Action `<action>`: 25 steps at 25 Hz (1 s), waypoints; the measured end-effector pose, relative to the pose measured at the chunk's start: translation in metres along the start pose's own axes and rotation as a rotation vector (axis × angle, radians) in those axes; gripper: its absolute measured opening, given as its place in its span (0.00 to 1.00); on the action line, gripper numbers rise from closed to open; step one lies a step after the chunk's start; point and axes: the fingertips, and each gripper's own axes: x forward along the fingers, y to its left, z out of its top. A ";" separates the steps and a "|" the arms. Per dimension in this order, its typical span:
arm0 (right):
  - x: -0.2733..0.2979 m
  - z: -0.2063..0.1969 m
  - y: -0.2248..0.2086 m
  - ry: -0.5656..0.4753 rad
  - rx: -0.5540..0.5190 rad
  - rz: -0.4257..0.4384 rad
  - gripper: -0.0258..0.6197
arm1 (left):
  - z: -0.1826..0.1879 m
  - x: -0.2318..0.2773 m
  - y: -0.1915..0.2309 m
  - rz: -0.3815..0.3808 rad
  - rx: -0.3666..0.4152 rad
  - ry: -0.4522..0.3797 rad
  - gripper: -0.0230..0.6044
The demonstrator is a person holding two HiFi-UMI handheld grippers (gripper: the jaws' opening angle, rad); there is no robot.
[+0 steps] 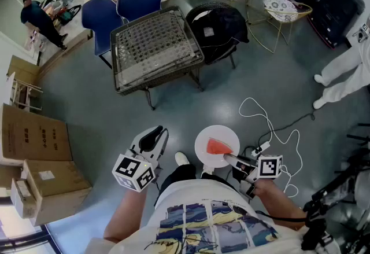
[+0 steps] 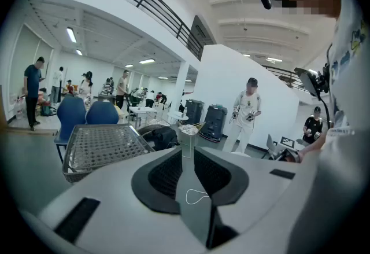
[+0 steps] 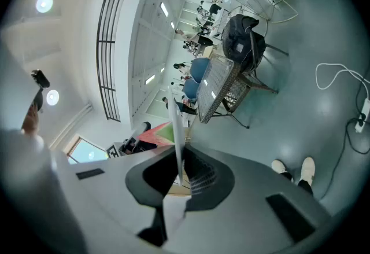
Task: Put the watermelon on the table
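Note:
A red watermelon slice (image 1: 218, 147) lies on a round white plate (image 1: 207, 138) held above the floor in front of me. My right gripper (image 1: 228, 158) is shut on the plate's near rim. In the right gripper view the plate (image 3: 176, 131) runs edge-on between the jaws, with the red and green slice (image 3: 157, 131) to its left. My left gripper (image 1: 155, 134) hangs left of the plate, apart from it, its jaws shut with nothing between them (image 2: 188, 137). The wire-mesh table (image 1: 151, 39) stands further ahead, its top bare, and also shows as the table (image 2: 101, 144) in the left gripper view.
Two blue chairs (image 1: 104, 13) stand behind the table and a black bag (image 1: 217, 24) sits on a chair to its right. A white cable (image 1: 272, 125) loops over the floor by my right hand. Cardboard boxes (image 1: 34, 137) are stacked at the left. A person in white (image 1: 347, 70) stands at the right.

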 end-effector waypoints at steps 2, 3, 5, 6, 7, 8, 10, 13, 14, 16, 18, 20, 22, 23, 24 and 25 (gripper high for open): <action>-0.005 0.001 0.003 0.002 -0.017 0.003 0.08 | -0.003 0.003 -0.009 -0.010 0.004 0.006 0.15; -0.008 0.001 0.003 0.001 -0.021 0.003 0.08 | -0.004 0.003 -0.012 -0.014 0.007 0.008 0.15; -0.011 -0.001 0.004 -0.007 -0.014 0.009 0.08 | -0.003 0.002 -0.017 -0.020 0.011 0.006 0.15; -0.011 -0.001 0.005 -0.011 -0.009 0.014 0.08 | -0.002 0.001 -0.019 -0.022 0.011 0.004 0.15; -0.012 -0.002 0.006 -0.011 -0.005 0.013 0.08 | -0.001 0.000 -0.021 -0.024 0.008 0.003 0.15; -0.012 -0.002 0.004 -0.009 0.000 0.008 0.08 | -0.001 -0.001 -0.023 -0.026 0.003 0.002 0.15; -0.010 -0.002 0.004 -0.002 0.006 0.007 0.08 | -0.001 -0.002 -0.025 -0.027 -0.001 0.000 0.15; -0.002 0.000 0.008 0.008 -0.001 0.027 0.08 | -0.001 -0.009 -0.021 -0.017 0.001 0.002 0.15; 0.000 0.001 0.011 0.010 -0.004 0.035 0.08 | -0.001 -0.011 -0.020 -0.013 -0.003 0.002 0.15; 0.005 0.005 0.015 0.016 -0.011 0.045 0.08 | -0.001 -0.015 -0.017 -0.007 -0.012 0.000 0.15; 0.009 0.007 0.017 0.019 -0.017 0.054 0.08 | -0.002 -0.018 -0.016 -0.002 -0.013 0.004 0.15; 0.013 0.008 0.017 0.024 -0.015 0.056 0.08 | -0.001 -0.019 -0.013 0.009 -0.014 0.007 0.15; 0.016 0.011 0.015 0.033 -0.019 0.042 0.08 | 0.001 -0.017 -0.010 0.016 -0.020 0.004 0.15; 0.019 0.013 0.016 0.037 -0.024 0.042 0.08 | 0.002 -0.016 -0.009 0.016 -0.022 0.005 0.15; 0.022 0.015 0.016 0.039 -0.025 0.043 0.08 | 0.002 -0.015 -0.007 0.015 -0.021 0.007 0.15; 0.026 0.016 0.016 0.041 -0.025 0.042 0.08 | 0.003 -0.015 -0.006 0.014 -0.019 0.008 0.15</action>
